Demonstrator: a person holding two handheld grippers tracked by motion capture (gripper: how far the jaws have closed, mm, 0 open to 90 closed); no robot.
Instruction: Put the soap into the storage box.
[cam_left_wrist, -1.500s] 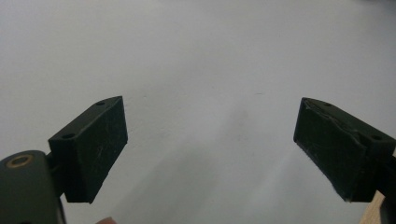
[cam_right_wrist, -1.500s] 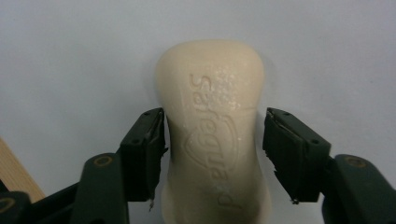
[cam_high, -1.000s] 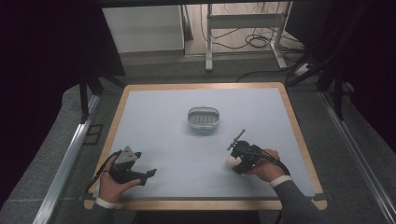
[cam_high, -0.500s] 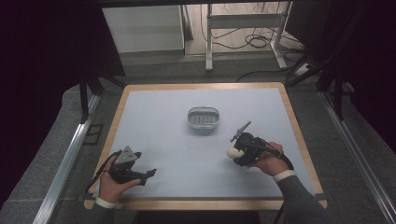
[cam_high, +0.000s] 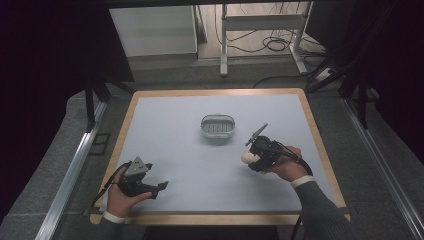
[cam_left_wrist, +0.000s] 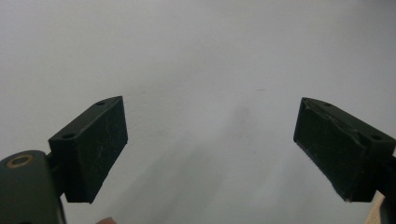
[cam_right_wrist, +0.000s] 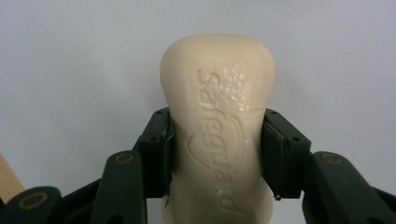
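Observation:
A cream bar of soap (cam_right_wrist: 217, 126) with an embossed brand name sits between the two black pads of my right gripper (cam_right_wrist: 217, 151), which is shut on its waist. From above, the right gripper (cam_high: 250, 157) holds the soap (cam_high: 247, 157) just above the mat, right of centre. A small oval soap dish (cam_high: 217, 126) with a ribbed floor stands in the middle of the mat, up and left of the soap. My left gripper (cam_high: 162, 186) rests near the front left, its jaws wide open over bare mat (cam_left_wrist: 201, 65), nothing between them.
The pale blue mat (cam_high: 190, 155) lies inside a wooden table rim (cam_high: 220, 92). Dark metal rails (cam_high: 75, 165) run along both sides of the table. Cables and a desk frame (cam_high: 260, 22) lie on the floor beyond the far edge.
My right gripper, with the soap in it, has lifted and moved a little up and to the right on the mat. The left gripper has stayed put.

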